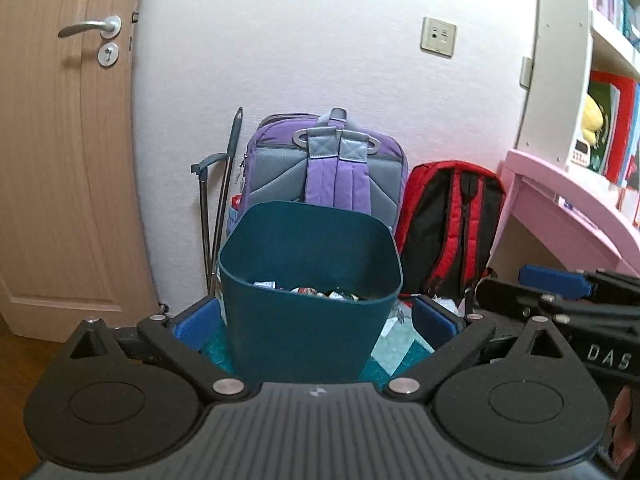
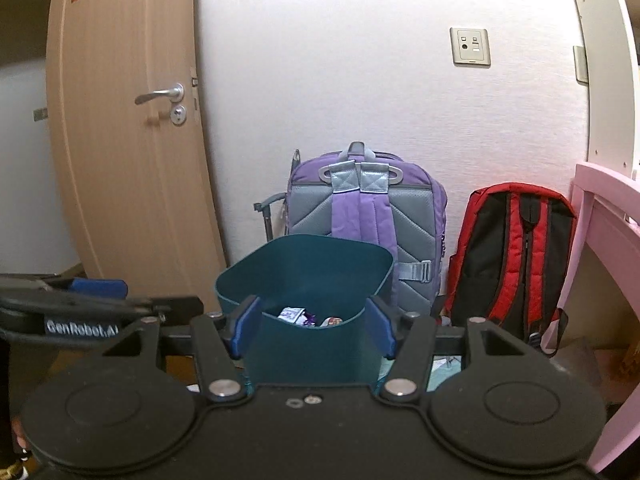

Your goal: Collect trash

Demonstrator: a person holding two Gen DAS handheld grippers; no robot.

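Note:
A dark teal trash bin (image 1: 310,280) stands on the floor by the wall, with several wrappers (image 1: 320,291) inside. It also shows in the right wrist view (image 2: 308,296), with wrappers (image 2: 308,317) in it. My left gripper (image 1: 316,320) is open and empty, its blue pads wide apart on either side of the bin's near wall. My right gripper (image 2: 312,326) is open and empty, its blue pads apart at the bin's near rim. The right gripper (image 1: 560,300) shows at the right edge of the left wrist view. The left gripper (image 2: 80,304) shows at the left of the right wrist view.
A purple backpack (image 1: 328,164) and a red and black backpack (image 1: 452,224) lean on the wall behind the bin. A wooden door (image 1: 60,140) is at left. A pink desk (image 1: 568,204) and white shelves (image 1: 608,40) are at right. Paper scraps (image 1: 400,340) lie on a teal mat.

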